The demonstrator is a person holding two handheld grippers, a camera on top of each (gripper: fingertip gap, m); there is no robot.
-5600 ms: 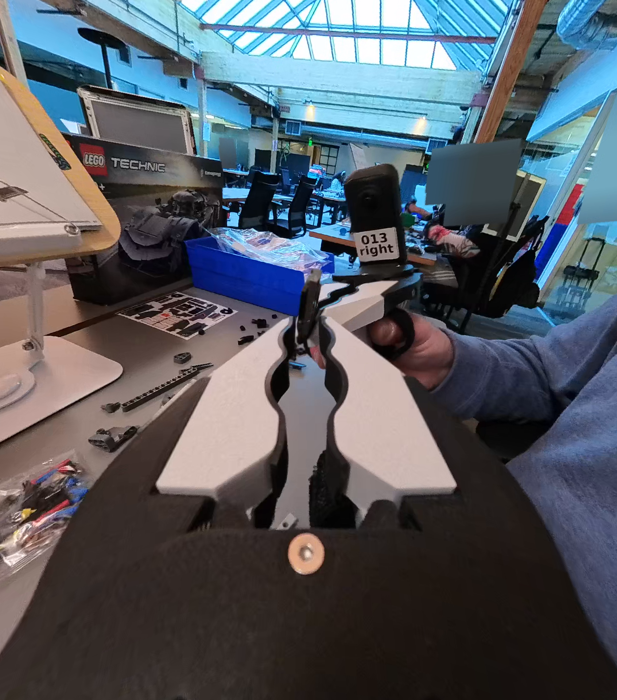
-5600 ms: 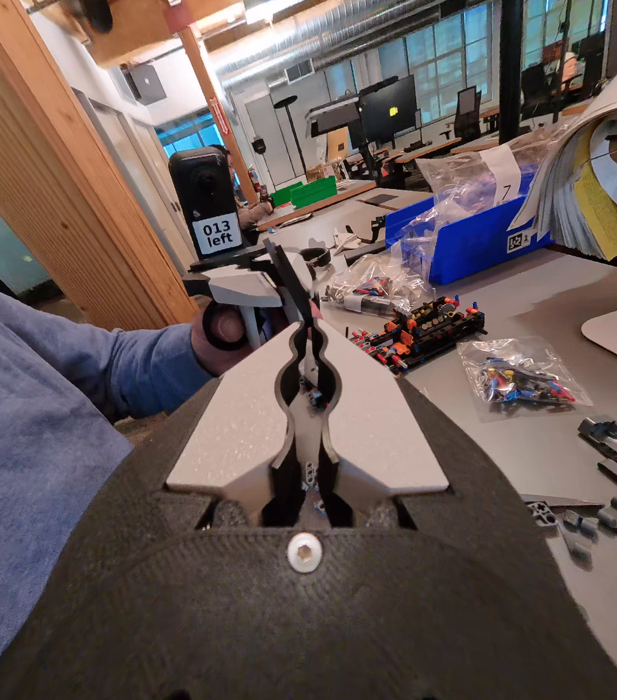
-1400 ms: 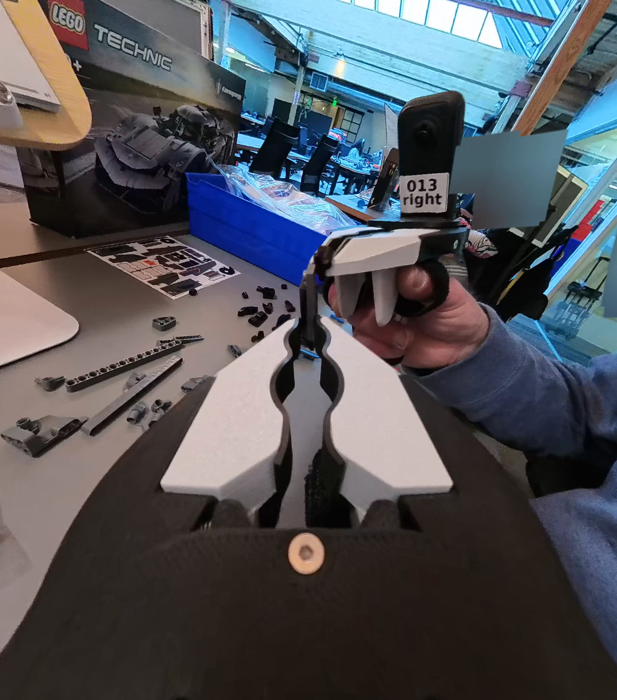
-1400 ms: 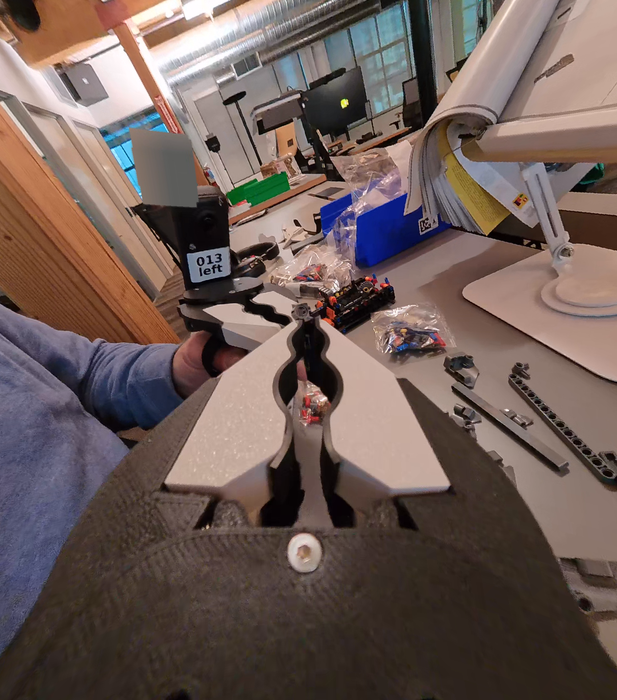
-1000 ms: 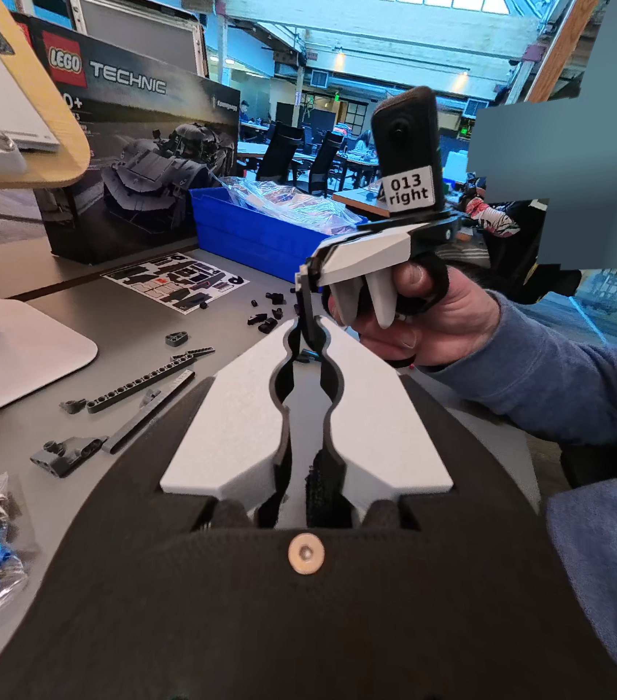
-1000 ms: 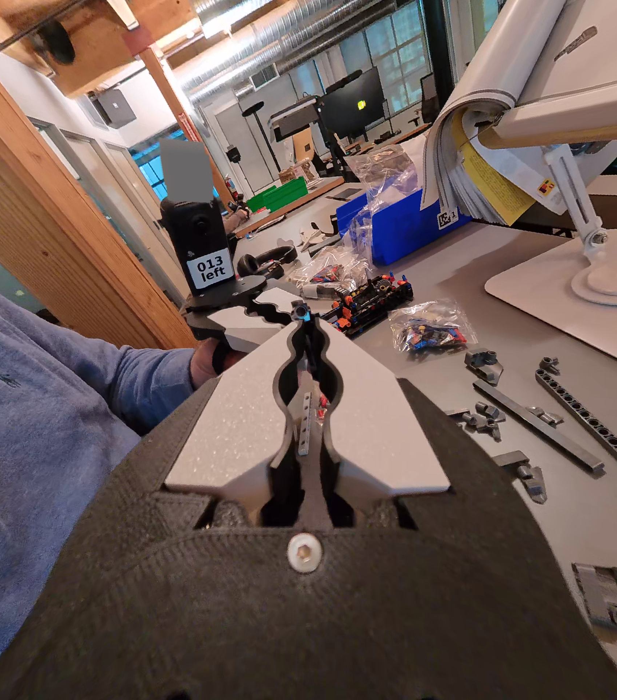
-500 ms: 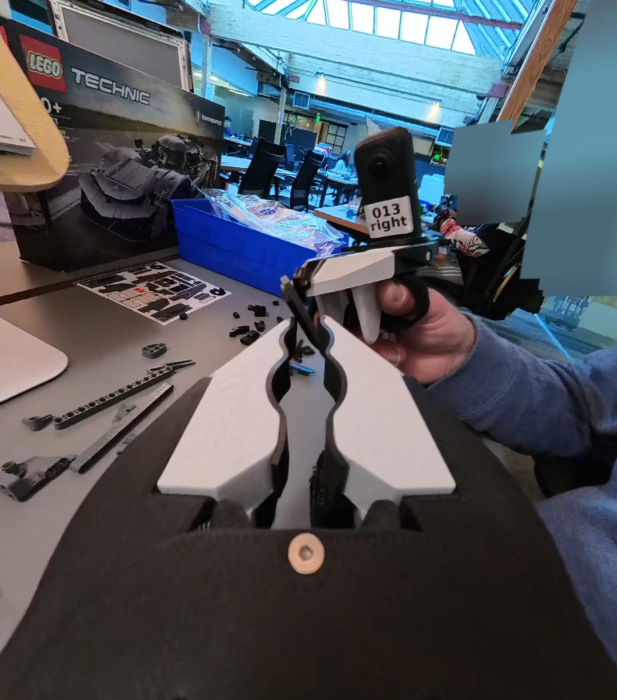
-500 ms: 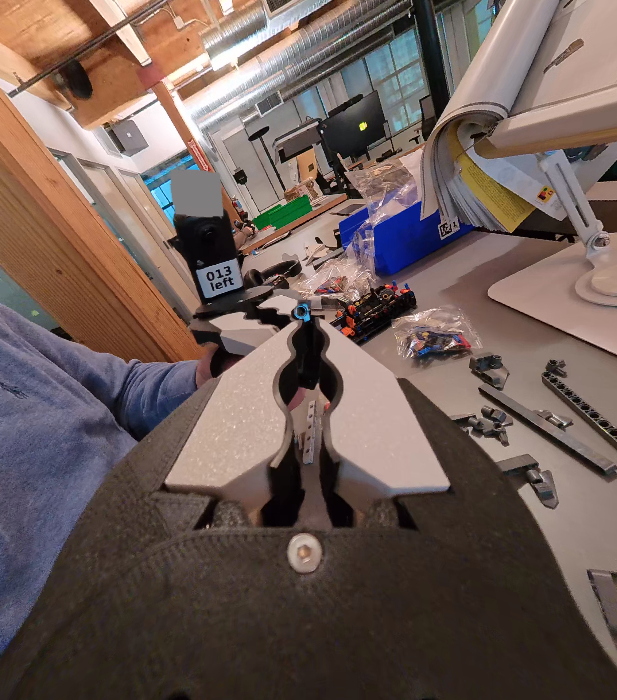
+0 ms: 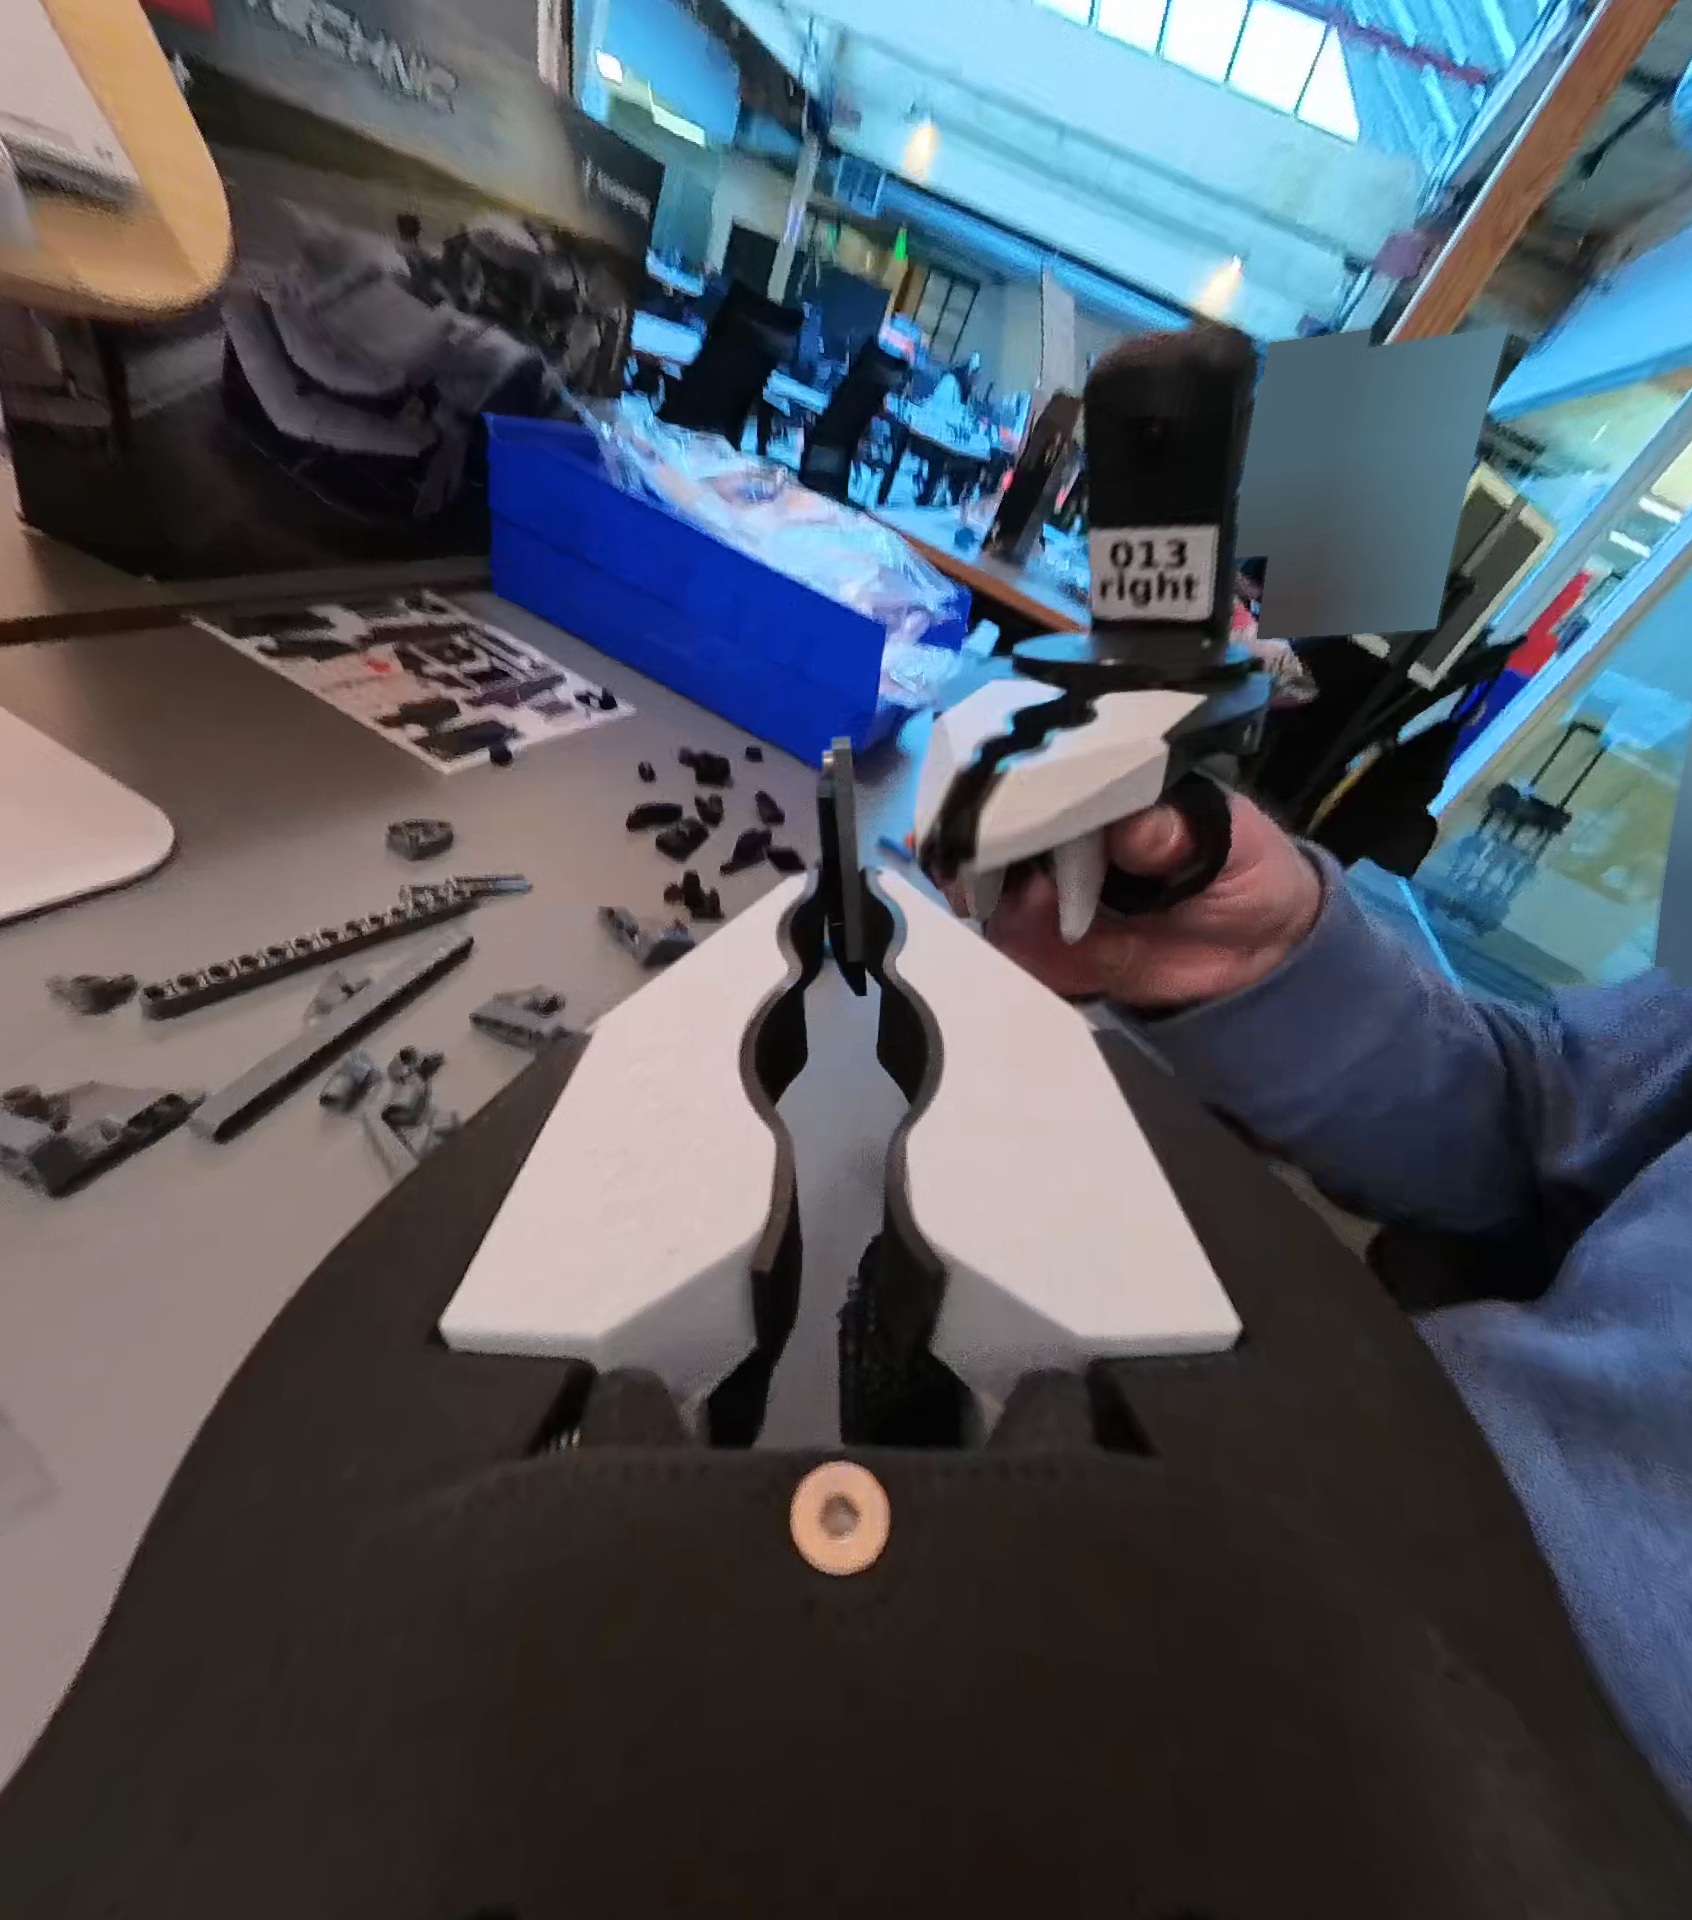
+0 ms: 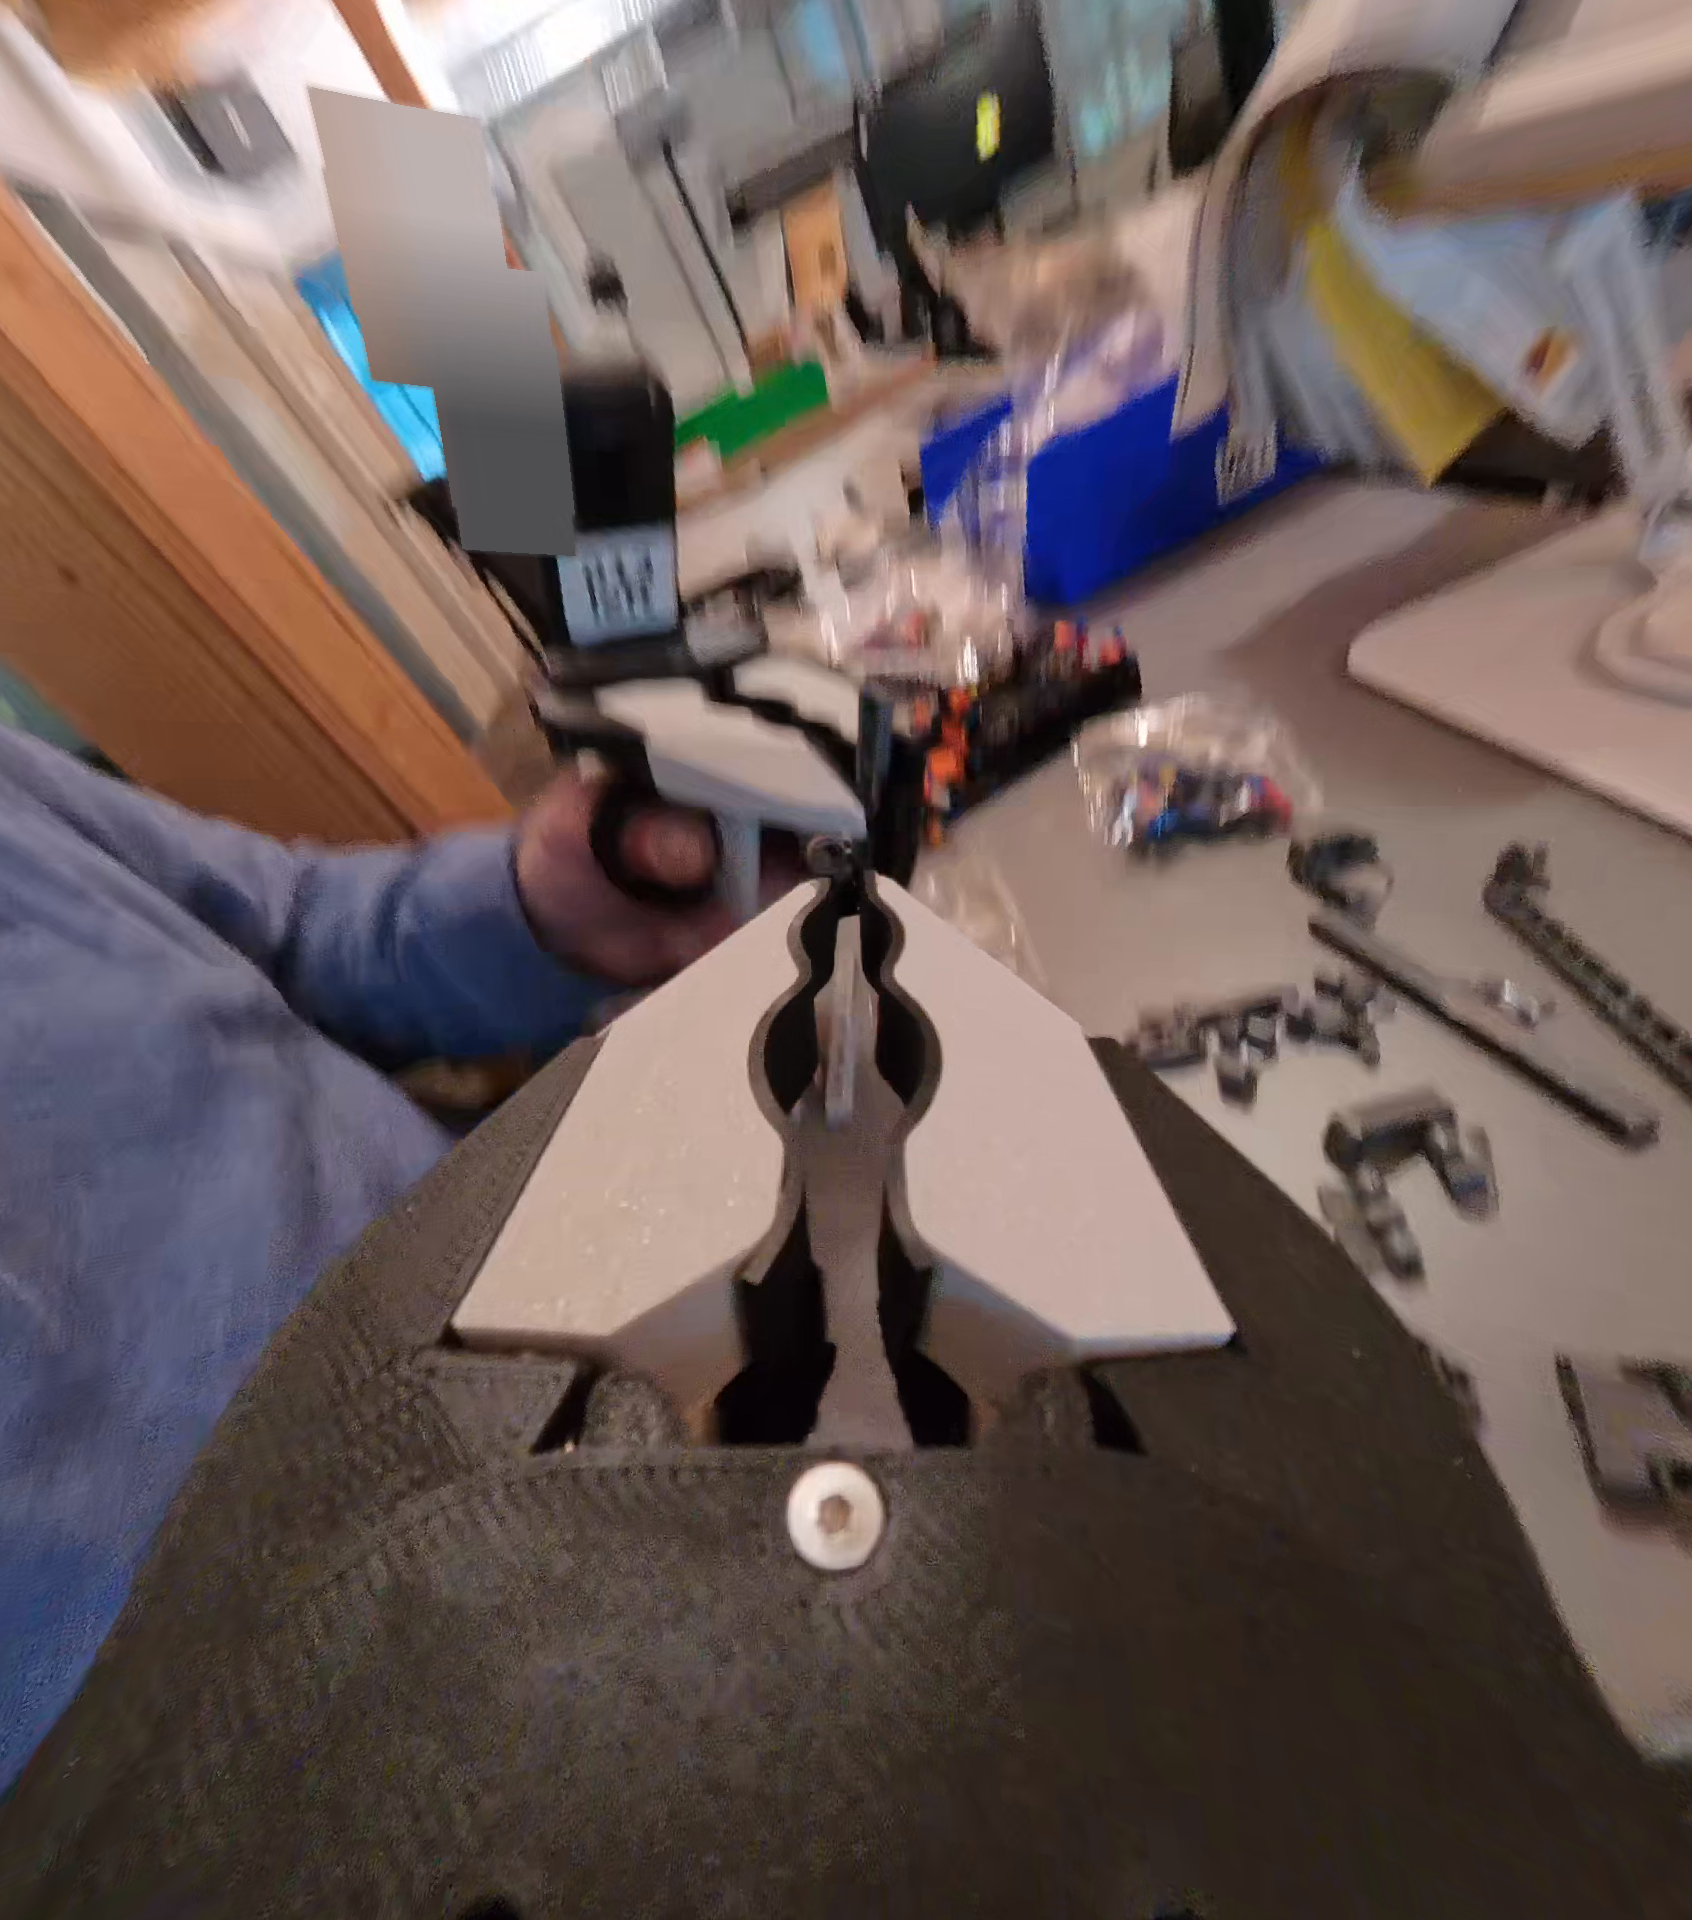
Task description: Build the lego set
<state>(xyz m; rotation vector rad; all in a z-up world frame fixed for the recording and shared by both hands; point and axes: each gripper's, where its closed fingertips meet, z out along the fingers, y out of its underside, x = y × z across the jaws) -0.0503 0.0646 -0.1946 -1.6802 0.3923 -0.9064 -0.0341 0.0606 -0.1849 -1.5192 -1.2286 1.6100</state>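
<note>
While both wrist views are smeared by motion blur, the grips can be read. At the centre of the left view the left tool [image 9: 842, 904] is clamped on a thin dark beam [image 9: 840, 831] that stands upright out of its tips. To the right of it in that frame, a hand [image 9: 1164, 914] holds the right tool [image 9: 956, 821], just beside the beam; whether they touch cannot be told.

At the centre of the right view, the right tool [image 10: 847, 894] has its tips pressed together on a small dark pin [image 10: 829, 854]; a grey strip [image 10: 844, 1029] shows in the gap behind the tips. Beyond it the left tool [image 10: 863, 769] holds the beam [image 10: 875, 748] upright, close above the pin.

On the grey worktop [image 9: 198, 1299], loose dark parts lie at centre left of the left view: a long holed beam [image 9: 302, 945], a flat bar [image 9: 333, 1049] and a scatter of small pins [image 9: 707, 810]. A blue bin [image 9: 676, 623] sits behind them, a sticker sheet [image 9: 416, 675] to its left. At upper centre of the right view lies a partly built frame [image 10: 1018, 707], with a bag [image 10: 1195, 790] of parts to its right.
</note>
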